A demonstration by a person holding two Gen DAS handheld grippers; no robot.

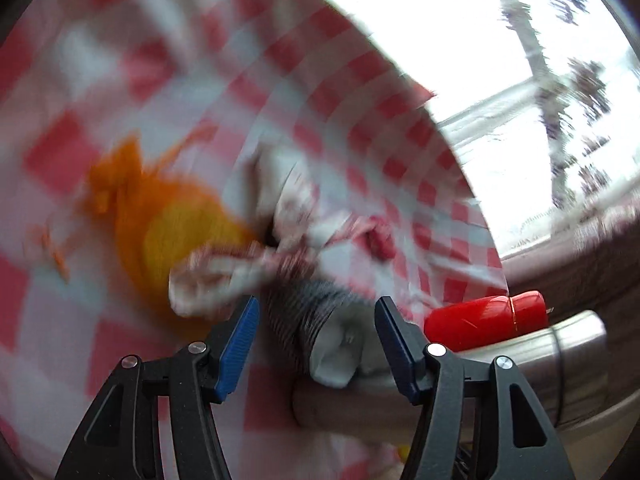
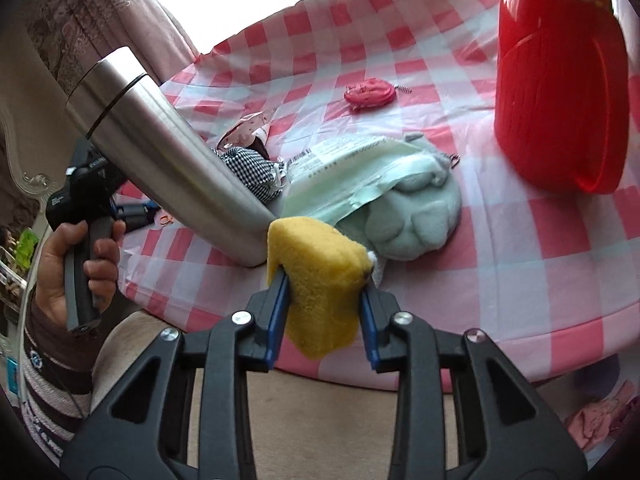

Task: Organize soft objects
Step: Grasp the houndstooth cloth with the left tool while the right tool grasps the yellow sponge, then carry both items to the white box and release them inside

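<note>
Yellow sponge (image 2: 320,280), porous and squashed, between clamped right fingers (image 2: 280,300); left fingers (image 1: 240,328) apart.

Right gripper (image 2: 323,292): angled down, blue pads pressed into a yellow sponge (image 2: 316,280) (squeezed between them). Left gripper (image 1: 316,320): angled down, jaws apart, pads touching nothing. Left hand (image 2: 76,268): at the scene's left, fingers wrapped round its gripper's handle, banded sleeve at the wrist.

Blurred orange toy (image 1: 160,216), red jug (image 2: 560,80) cropped
</note>
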